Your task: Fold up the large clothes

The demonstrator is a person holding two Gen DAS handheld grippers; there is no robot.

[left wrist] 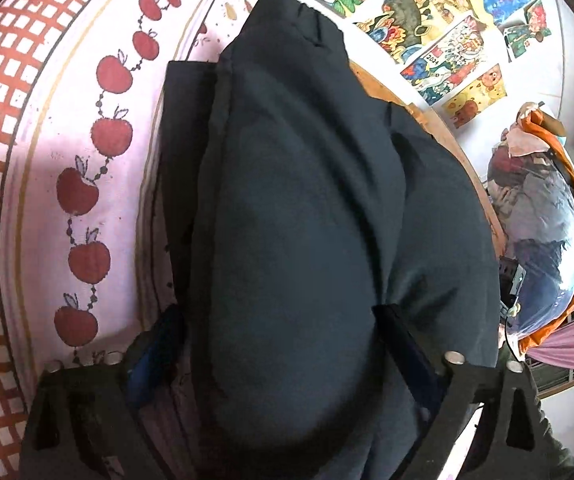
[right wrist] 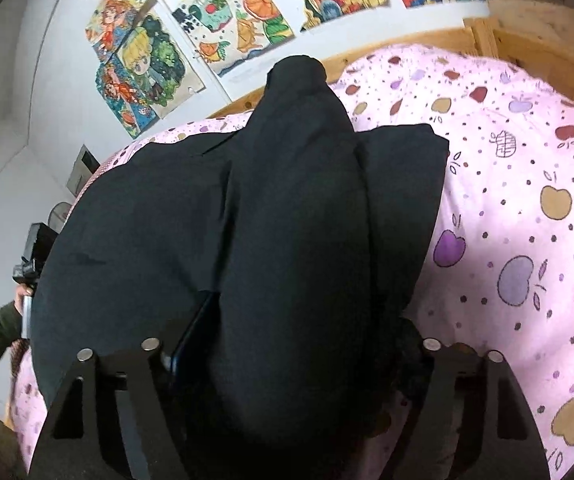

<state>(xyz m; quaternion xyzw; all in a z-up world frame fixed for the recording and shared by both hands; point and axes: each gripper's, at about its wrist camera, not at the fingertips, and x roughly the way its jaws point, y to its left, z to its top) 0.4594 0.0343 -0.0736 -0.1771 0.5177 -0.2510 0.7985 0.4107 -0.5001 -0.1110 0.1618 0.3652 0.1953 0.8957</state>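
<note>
Left wrist view: left gripper [left wrist: 283,344] and right gripper [right wrist: 291,356] jaws each clasp a thick fold of the dark garment [left wrist: 307,200] over the bed [right wrist: 507,200]; folding looks midway.

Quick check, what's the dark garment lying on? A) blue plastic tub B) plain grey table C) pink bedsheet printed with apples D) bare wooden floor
C: the dark fabric garment lies on a pink bedsheet printed with apples, and a bulge of it sits between the fingers of both the right gripper and the left gripper.
</note>
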